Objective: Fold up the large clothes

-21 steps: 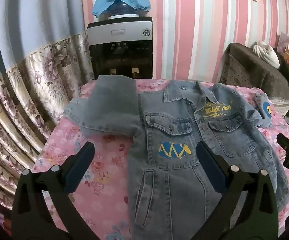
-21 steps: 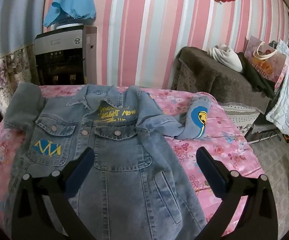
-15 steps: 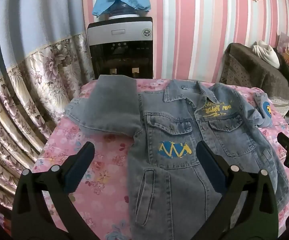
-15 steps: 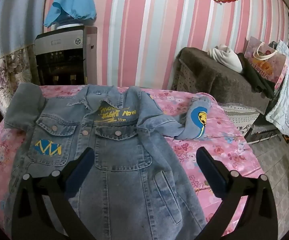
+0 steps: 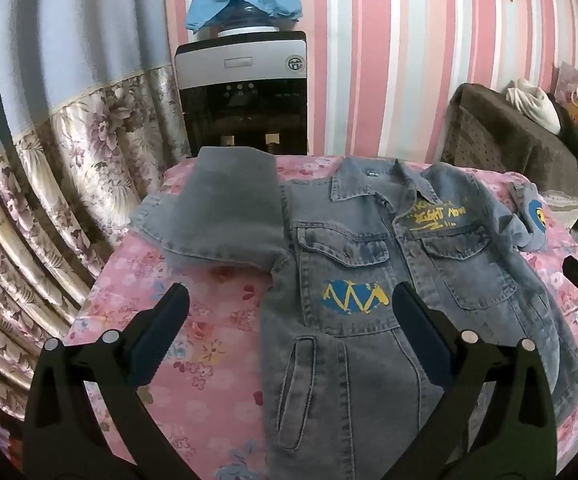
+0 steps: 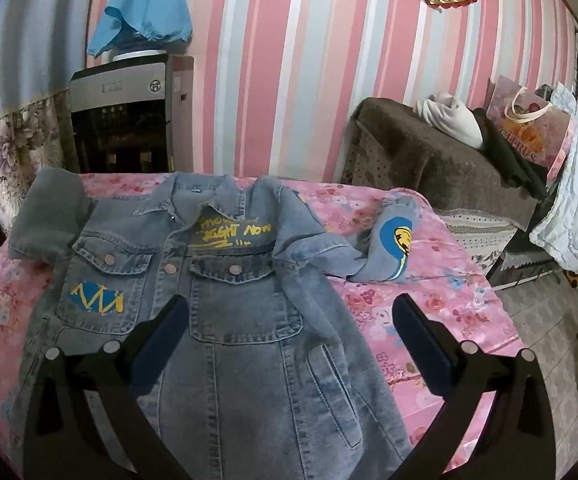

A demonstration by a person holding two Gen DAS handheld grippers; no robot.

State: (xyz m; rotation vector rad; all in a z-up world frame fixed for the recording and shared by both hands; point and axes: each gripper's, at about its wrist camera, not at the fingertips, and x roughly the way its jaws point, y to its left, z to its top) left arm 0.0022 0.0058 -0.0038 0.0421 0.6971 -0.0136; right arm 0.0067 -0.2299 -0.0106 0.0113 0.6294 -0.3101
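Observation:
A blue denim jacket (image 5: 369, 280) lies face up and buttoned on a pink floral bedsheet (image 5: 193, 344), collar toward the far wall. It has yellow lettering and a blue-yellow zigzag patch. One sleeve (image 5: 225, 220) is folded back at the far left, the other sleeve (image 6: 389, 248) lies bunched to the right. It also shows in the right wrist view (image 6: 241, 320). My left gripper (image 5: 289, 320) is open and empty above the jacket's left side. My right gripper (image 6: 289, 320) is open and empty above the jacket's lower right front.
A water dispenser (image 5: 245, 92) with a blue cloth cover stands behind the bed. Floral curtains (image 5: 61, 184) hang at the left. A brown covered sofa (image 6: 429, 172) with clothes and a gift bag stands at the right. Tiled floor (image 6: 549, 340) lies beyond the bed's right edge.
Both grippers have drifted very slightly; the jacket has not moved and both stay open.

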